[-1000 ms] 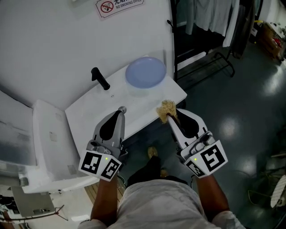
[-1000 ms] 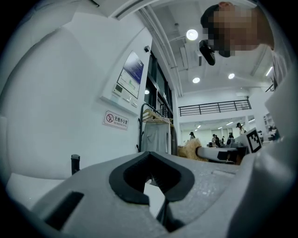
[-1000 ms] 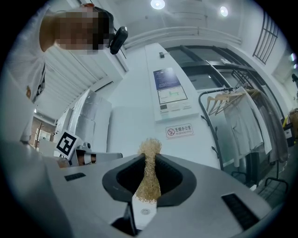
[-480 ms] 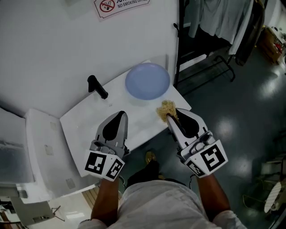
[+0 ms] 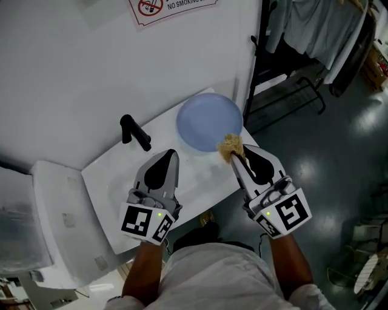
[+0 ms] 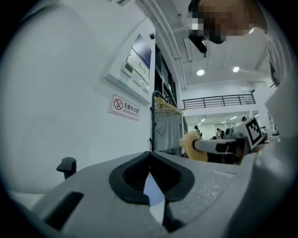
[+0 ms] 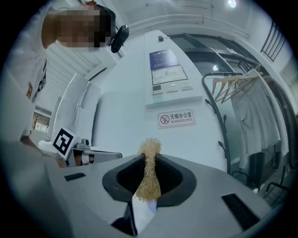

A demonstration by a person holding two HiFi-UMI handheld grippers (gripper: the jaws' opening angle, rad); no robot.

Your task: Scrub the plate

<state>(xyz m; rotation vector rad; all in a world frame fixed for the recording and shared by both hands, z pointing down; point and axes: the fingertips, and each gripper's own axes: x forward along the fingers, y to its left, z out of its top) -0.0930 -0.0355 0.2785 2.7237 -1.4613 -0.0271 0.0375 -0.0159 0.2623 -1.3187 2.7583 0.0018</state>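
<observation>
Pale blue and round, the shallow plate (image 5: 209,120) lies flat at the far right end of the white tabletop (image 5: 104,184), close to the white wall. The right gripper (image 5: 234,157) points level toward it. Its jaws are clamped on a tan, fibrous scrubbing pad (image 5: 230,145), and the right gripper view shows the tuft pinched between them and sticking out past the tips. From the head view the pad overlaps the plate's near rim, but whether it touches the plate cannot be told. The left gripper (image 5: 171,154) is held level beside it, over the middle of the tabletop and to the left of the plate. Its jaws are pressed together with nothing between them. A black angled handle (image 5: 135,132) stands on the table near the wall, left of the plate. A red-and-white no-smoking sign (image 5: 173,6) hangs on the wall above, and a black clothes rack with hanging garments (image 5: 303,27) stands to the right.
</observation>
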